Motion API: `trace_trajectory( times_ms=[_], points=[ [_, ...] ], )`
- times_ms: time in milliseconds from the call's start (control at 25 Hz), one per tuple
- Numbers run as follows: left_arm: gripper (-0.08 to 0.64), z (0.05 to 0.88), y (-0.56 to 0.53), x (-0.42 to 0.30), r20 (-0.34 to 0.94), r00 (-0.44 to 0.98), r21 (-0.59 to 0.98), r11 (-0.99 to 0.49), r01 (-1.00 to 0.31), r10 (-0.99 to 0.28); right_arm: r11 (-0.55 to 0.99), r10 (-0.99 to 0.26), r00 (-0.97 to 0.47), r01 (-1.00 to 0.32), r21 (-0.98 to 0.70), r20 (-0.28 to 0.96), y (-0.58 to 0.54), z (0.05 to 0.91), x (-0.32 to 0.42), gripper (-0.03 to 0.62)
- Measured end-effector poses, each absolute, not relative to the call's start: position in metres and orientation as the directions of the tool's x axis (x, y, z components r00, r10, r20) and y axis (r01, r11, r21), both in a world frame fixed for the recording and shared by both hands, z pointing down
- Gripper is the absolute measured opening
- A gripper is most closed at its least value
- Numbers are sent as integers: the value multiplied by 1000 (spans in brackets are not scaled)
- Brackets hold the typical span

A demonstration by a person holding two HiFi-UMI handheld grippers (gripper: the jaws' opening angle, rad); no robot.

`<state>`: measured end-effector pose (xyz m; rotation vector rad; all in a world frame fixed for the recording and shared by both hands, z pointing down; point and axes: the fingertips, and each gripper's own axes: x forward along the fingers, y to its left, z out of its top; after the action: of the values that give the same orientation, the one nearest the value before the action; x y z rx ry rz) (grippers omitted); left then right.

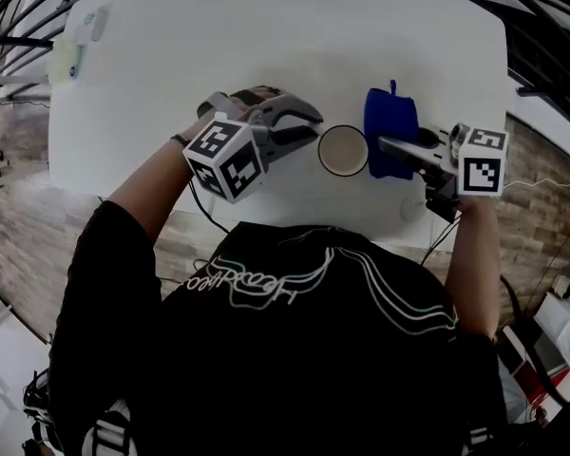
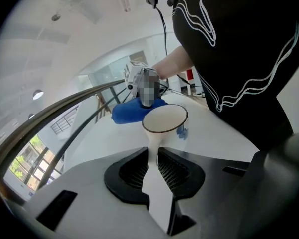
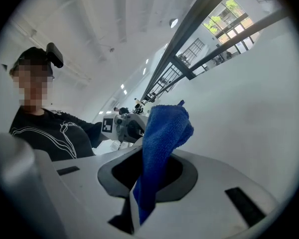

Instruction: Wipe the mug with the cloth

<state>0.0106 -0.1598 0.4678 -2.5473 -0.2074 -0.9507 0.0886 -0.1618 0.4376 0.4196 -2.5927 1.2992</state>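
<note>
Left gripper view: left claw [image 2: 154,171] is pinched on the handle [image 2: 152,151] of the white mug [image 2: 164,119], a pad on each side. The mug is upright just ahead; whether its base rests on the counter [image 1: 266,55] I cannot tell. Just beyond it, the right claw [image 3: 150,180] clamps a fold of the blue cloth [image 3: 162,133]. Judgement: hold the handle firm, press the bunched cloth against the mug wall and sweep round the rim. Risk: the mug twists in the grip.

The left gripper [image 1: 316,126] hides the mug [image 1: 343,150] handle from the head view.
</note>
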Motion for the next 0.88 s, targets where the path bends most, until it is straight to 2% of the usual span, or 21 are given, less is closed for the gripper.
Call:
trace_trajectory(
  times_ms=[280,600,880],
  points=[
    [66,469,-168,11,682,730,-330,-871,365,47,641,-36,-959,-239,-729,283,-175,428,79,54],
    [66,474,-182,2,699,709,-311,-853,419,94,719,116,-943,-137,-682,312,-185,431,57,54],
    [66,474,-178,10,695,712,-314,-848,427,101,721,176,-923,-115,-683,342,-186,442,59,54]
  ],
)
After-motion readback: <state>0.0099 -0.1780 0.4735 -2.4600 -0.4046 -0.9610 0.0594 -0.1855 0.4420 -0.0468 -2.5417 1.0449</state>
